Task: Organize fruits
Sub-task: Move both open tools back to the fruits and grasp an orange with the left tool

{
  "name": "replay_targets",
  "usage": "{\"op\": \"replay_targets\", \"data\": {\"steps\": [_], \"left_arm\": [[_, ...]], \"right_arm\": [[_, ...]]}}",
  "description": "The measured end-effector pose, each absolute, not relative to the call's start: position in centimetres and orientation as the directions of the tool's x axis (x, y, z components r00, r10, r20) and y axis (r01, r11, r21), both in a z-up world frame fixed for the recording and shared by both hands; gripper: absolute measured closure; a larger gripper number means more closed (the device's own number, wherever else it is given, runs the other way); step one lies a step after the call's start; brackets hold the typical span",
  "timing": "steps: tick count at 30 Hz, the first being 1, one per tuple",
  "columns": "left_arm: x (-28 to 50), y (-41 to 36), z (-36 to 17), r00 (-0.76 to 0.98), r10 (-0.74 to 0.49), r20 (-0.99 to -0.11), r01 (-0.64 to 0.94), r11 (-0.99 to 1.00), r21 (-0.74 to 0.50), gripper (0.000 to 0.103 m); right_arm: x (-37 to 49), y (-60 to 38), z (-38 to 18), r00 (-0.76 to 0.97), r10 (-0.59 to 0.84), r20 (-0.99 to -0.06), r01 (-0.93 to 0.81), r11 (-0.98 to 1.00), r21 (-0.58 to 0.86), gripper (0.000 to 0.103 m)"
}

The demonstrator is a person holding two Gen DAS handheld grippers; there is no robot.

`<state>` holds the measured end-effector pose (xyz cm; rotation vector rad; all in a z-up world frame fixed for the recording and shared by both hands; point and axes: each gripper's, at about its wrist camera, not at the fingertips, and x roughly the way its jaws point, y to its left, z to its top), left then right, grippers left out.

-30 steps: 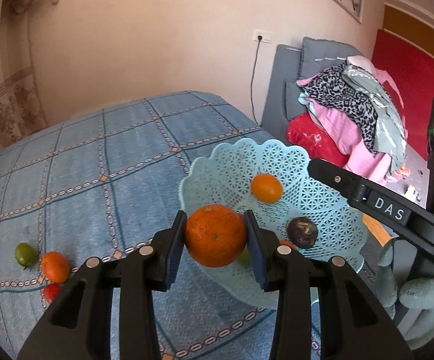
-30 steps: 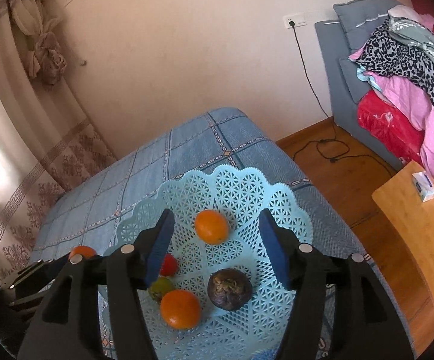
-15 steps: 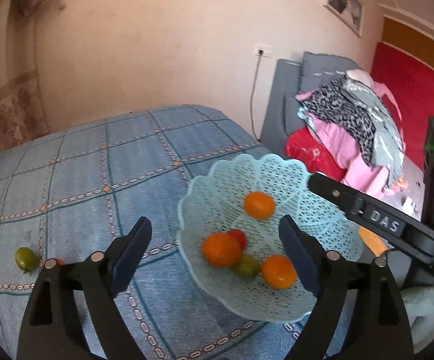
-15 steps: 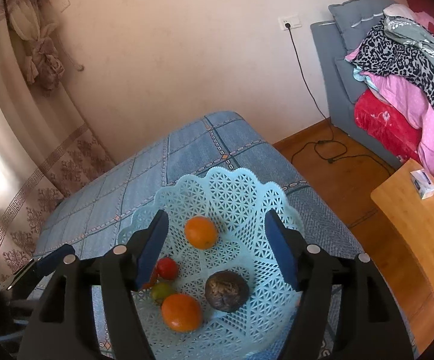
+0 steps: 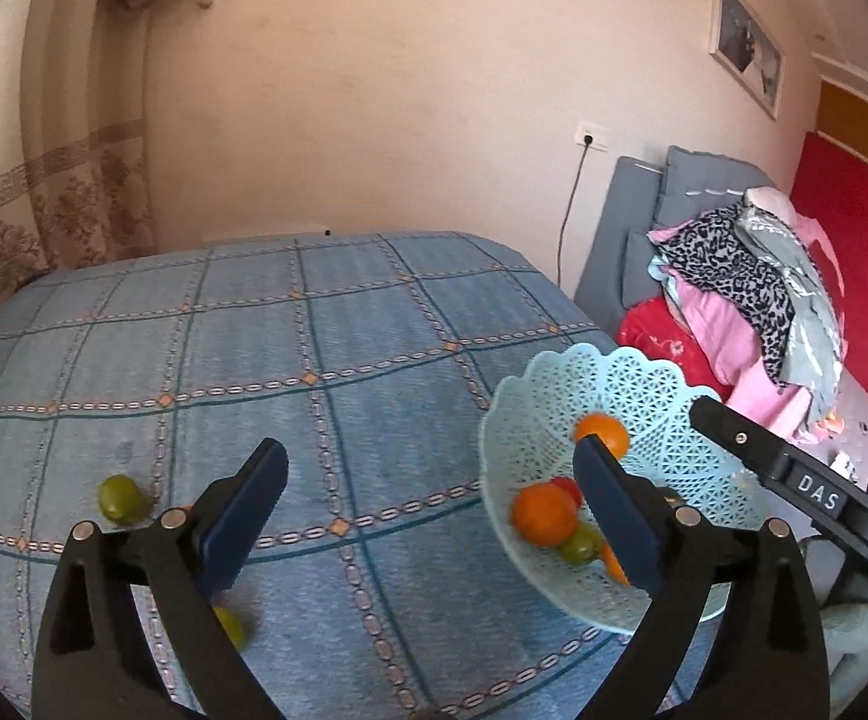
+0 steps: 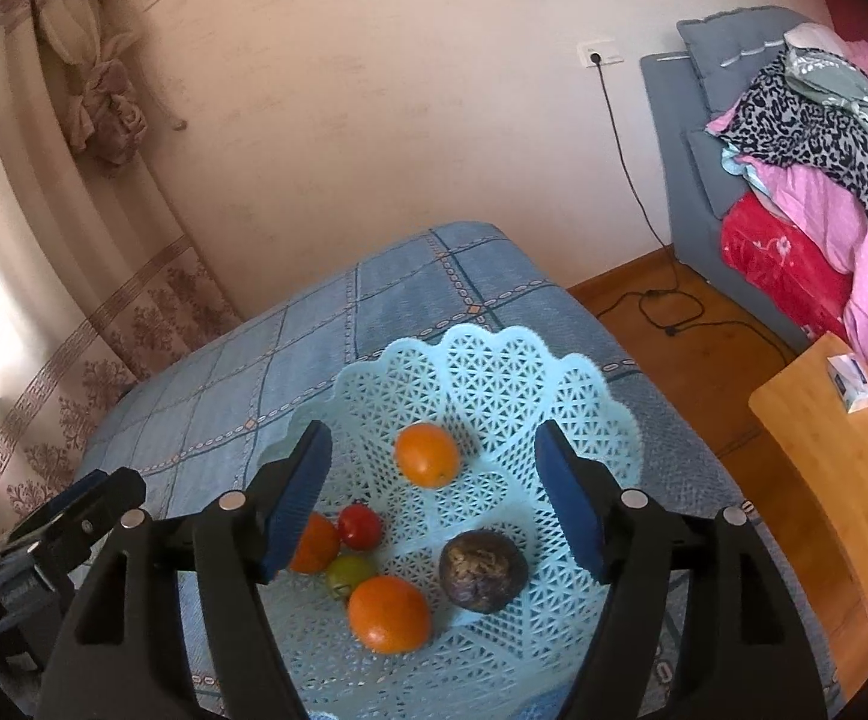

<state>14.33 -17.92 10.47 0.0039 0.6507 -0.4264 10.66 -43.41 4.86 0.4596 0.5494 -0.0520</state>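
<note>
A light blue lattice basket (image 6: pixel 494 372) (image 5: pixel 668 396) sits near the right edge of the blue checked tablecloth (image 5: pixel 326 360). It holds three oranges (image 6: pixel 427 455) (image 6: pixel 389 613) (image 6: pixel 314 543), a red tomato (image 6: pixel 360 526), a green fruit (image 6: pixel 347 570) and a dark brown fruit (image 6: pixel 482 570). My right gripper (image 6: pixel 434 504) is open and empty above the basket. My left gripper (image 5: pixel 428 516) is open and empty over the cloth, left of the basket. A green fruit (image 5: pixel 120 498) and another greenish one (image 5: pixel 231 624) lie loose on the cloth at the left.
The table's right edge drops to a wooden floor (image 6: pixel 662 312). A wooden side table (image 6: pixel 842 468) stands at the right. A grey sofa piled with clothes (image 6: pixel 806 138) is at the far right. A power cable (image 6: pixel 650 300) trails on the floor.
My left gripper opened and let go of the orange, which now lies in the basket. It then swung left, away from the basket. My right gripper stayed open over the basket.
</note>
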Motion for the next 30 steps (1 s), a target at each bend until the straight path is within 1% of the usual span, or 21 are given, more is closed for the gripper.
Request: {"op": "replay_targets", "data": {"steps": [9,17,23,30], "left_arm": [[14.4,-14.5,10.5,0.733,-0.339,-0.590,0.330,0.935,-0.128,0.008],[14.9,-10.3,10.0,0.755,-0.278,-0.594,0.244,0.960,-0.139,0.008],[15.3,-7.6,9.0,0.754,-0.235,-0.613,0.186,0.972,-0.145,0.008],[16.4,-5.8,6.4,0.723,-0.199,-0.662,0.134,0.980,-0.148,0.008]], "right_arm": [[10.3,-41.6,5.3,0.862,0.106,-0.495,0.114,0.912,0.394,0.031],[10.3,-39.3,5.4,0.857,0.146,-0.494,0.057,0.926,0.372,0.031],[10.3,-37.4,5.0,0.846,0.185,-0.499,0.003,0.936,0.353,0.031],[9.8,-34.8,4.9,0.838,0.219,-0.499,-0.065,0.949,0.308,0.031]]}}
